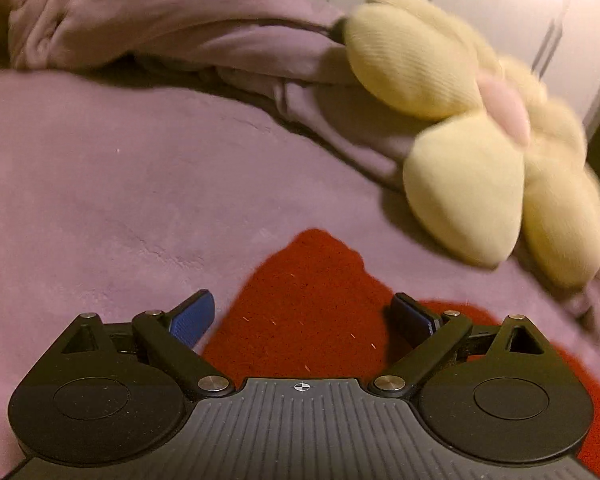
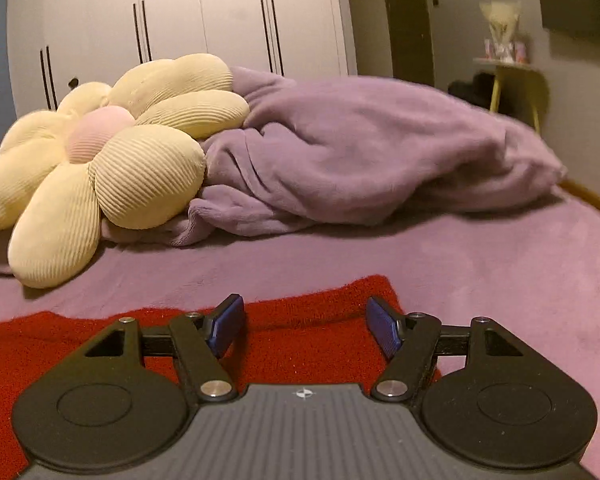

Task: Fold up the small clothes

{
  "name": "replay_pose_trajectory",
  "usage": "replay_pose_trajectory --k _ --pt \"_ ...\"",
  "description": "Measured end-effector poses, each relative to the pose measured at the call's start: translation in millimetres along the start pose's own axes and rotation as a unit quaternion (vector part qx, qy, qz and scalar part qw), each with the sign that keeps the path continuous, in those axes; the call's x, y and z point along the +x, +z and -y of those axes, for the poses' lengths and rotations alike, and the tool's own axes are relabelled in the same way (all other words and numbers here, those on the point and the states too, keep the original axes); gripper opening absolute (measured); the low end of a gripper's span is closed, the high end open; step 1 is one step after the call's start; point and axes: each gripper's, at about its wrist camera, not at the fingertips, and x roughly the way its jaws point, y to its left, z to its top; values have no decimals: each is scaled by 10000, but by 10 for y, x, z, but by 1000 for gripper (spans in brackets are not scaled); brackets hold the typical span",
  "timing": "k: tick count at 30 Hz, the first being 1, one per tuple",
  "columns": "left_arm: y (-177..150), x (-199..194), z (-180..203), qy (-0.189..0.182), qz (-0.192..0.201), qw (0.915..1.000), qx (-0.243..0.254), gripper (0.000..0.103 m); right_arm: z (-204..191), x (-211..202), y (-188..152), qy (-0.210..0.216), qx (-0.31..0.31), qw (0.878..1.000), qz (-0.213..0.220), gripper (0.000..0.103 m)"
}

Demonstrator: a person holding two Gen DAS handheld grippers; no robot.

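Observation:
A red knitted garment (image 1: pixel 312 268) lies flat on the purple bed cover (image 1: pixel 100 200). In the left wrist view, one pointed corner of it reaches forward between the blue pads. My left gripper (image 1: pixel 301 298) hovers just over that corner, wide open and holding nothing. In the right wrist view the red garment (image 2: pixel 60 336) spreads to the left, with its far right corner under the fingers. My right gripper (image 2: pixel 305 301) is open above that edge, and its pads are not pressing on the cloth.
A yellow flower-shaped pillow (image 2: pixel 100 168) with a pink centre rests at the back of the bed, and also shows as the flower pillow (image 1: pixel 460 184) on the right. A crumpled purple blanket (image 2: pixel 360 148) lies beside it. Behind stand white wardrobe doors (image 2: pixel 200 12) and a yellow side table (image 2: pixel 512 76).

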Motion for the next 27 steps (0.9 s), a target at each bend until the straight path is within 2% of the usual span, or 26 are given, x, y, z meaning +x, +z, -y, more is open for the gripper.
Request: replay_pose_trajectory --k 5,9,12,15,17,19,21,23,26,27 --pt "-5 -12 9 0 -25 10000 76 98 56 140 -31 139 128 9998 -118 74" --pt "29 -69 -38 -196 -167 9997 -23 100 75 105 5 229 205 9993 -226 78" --pt "70 -182 -80 -269 -554 9969 491 100 42 -82 53 143 221 9993 -278 78" --pt "-78 -567 -202 -312 -625 9918 1067 101 68 -540 -66 113 -161 9997 -176 82" --pt "-252 -894 -386 -687 -827 9880 1105 101 261 -886 -253 377 -21 9988 -326 82" --pt "-437 -1145 -572 -1191 -1082 9819 1004 101 544 -1204 -487 726 446 9951 -506 82" --pt "-592 -1314 -700 -1537 -1355 9752 833 101 815 -1473 -748 776 862 9909 -690 82" --pt "-687 -1411 -763 -1826 -1430 9709 592 101 1032 -1660 -986 813 1289 9849 -825 80" --pt "-669 -1433 -765 -1942 -1332 9715 255 99 1126 -1779 -1090 1132 1672 9754 -889 62" --pt "-637 -1433 -765 -1990 -1302 9713 94 99 1126 -1774 -1067 1346 1805 9699 -929 51"
